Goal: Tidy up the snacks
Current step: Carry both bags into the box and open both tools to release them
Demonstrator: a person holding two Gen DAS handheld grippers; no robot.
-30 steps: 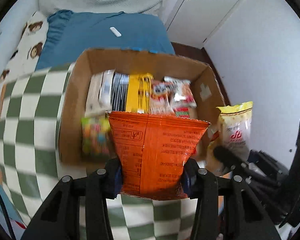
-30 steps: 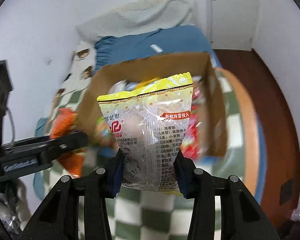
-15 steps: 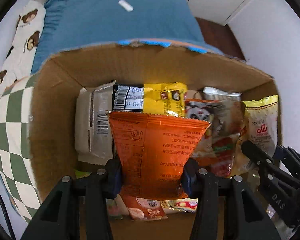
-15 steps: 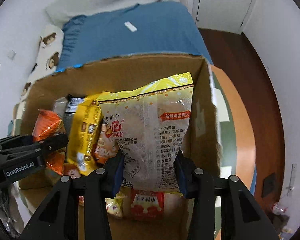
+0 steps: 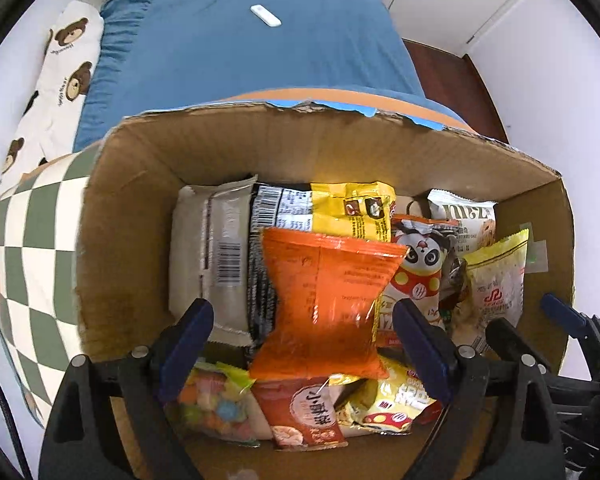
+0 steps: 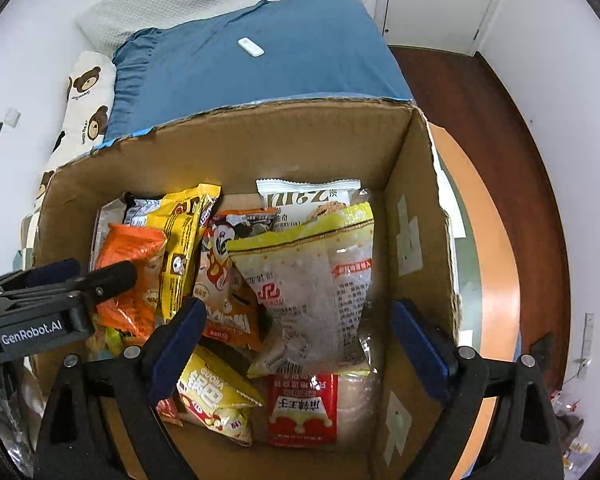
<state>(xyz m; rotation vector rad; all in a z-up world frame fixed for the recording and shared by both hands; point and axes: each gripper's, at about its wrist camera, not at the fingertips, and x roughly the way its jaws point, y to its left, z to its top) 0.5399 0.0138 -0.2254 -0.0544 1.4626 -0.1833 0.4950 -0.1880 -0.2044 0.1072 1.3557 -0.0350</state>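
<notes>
A cardboard box holds several snack packets. My left gripper is open over the box; the orange packet lies free between its spread fingers, resting on other packets. It also shows in the right wrist view. My right gripper is open over the box's right side; the yellow-topped clear packet lies loose between its fingers, also seen in the left wrist view.
The box stands on a green-and-white checked cloth on a round orange table. A blue bed with a bear-print pillow lies behind. Dark wood floor lies to the right.
Both grippers moved over the box, lowered and opened. The orange packet and the yellow-topped packet were let go and now lie among the snacks in the box.
</notes>
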